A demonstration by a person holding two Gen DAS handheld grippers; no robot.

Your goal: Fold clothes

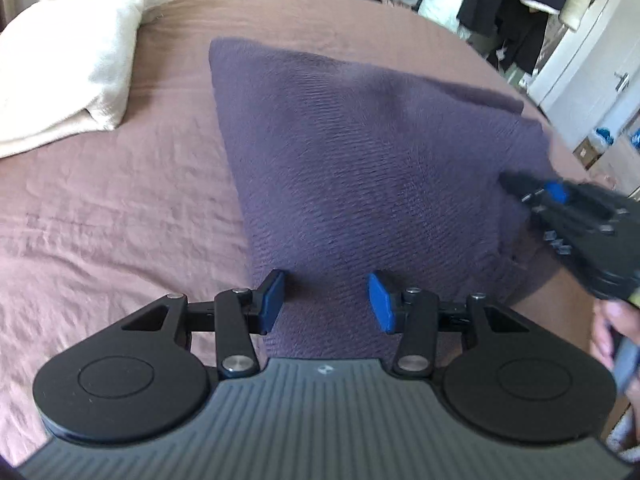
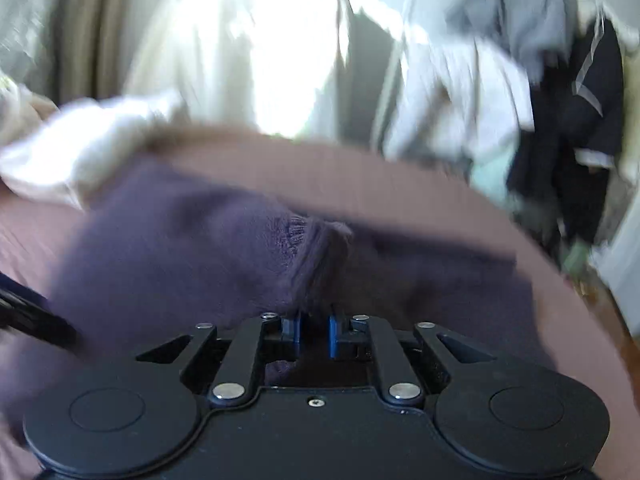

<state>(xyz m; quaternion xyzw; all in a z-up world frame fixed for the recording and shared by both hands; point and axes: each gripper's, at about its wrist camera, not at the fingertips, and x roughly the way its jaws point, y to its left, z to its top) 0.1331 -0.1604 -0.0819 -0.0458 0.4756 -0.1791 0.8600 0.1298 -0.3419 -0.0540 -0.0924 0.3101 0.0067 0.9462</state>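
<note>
Spread across a bed [image 1: 120,208] covered in a wrinkled, dusty-pink sheet lies a purple knitted garment [image 1: 360,152], its fabric soft and finely ribbed, folded into a rough wedge with a straight left edge. Just above its near edge the left tongs [image 1: 326,302] hover with their blue-padded fingers [image 1: 272,300] wide apart, gripping nothing. At the garment's right side the right tongs [image 2: 314,330], black with blue pads, are pinched nearly together on a bunched fold of the purple knit, seen blurred in the right wrist view. Nearby, a rumpled cream blanket [image 1: 68,72] sits at the bed's far left corner, and dark and white clothes [image 1: 508,12] hang beyond the bed's far edge
</note>
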